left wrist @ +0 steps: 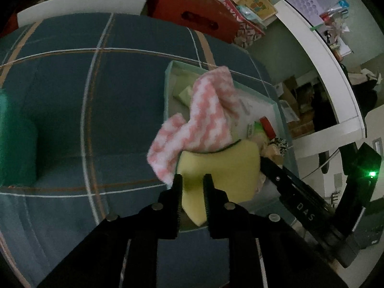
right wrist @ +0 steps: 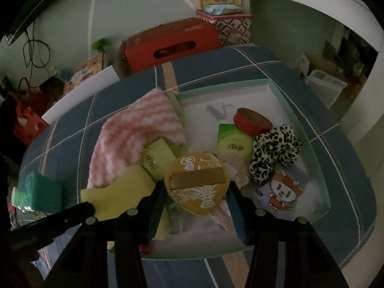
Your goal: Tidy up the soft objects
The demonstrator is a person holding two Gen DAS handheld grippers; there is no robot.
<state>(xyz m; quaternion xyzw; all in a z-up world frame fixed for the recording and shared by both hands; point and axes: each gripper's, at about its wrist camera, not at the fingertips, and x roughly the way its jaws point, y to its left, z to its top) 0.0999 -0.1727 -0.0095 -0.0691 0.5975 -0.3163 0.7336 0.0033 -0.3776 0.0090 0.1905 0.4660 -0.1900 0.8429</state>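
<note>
Soft objects sit together at the near-left corner of the pale green box (right wrist: 276,82), which rests on the blue plaid bedcover (left wrist: 60,96). Pink-and-white fuzzy cloth (left wrist: 206,110) lies draped over the box's left wall, part inside, part hanging out onto the cover. Yellow cloth (left wrist: 225,165) lies just under and in front of it, also spilling over the rim.

My left gripper (left wrist: 193,184) points down at the yellow cloth. A fold of it shows between the two fingers; jaws stand a little parted, and I see a gap at each pad, so I read it as let go, not pinching. My right gripper (right wrist: 195,192) straddles a round yellow packet with white lettering (right wrist: 196,184). Jaws are set wide on either side of it; whether the pads actually press on it I cannot tell.

Also in the box: black-and-white spotted scrunchie (right wrist: 276,151) at right, touching a green carton (right wrist: 232,141); red roll of tape (right wrist: 252,120) behind that; cartoon card (right wrist: 283,189) flat on the floor of the box. Green sponge block (right wrist: 43,189) on the cover, outside the box at far left
</note>
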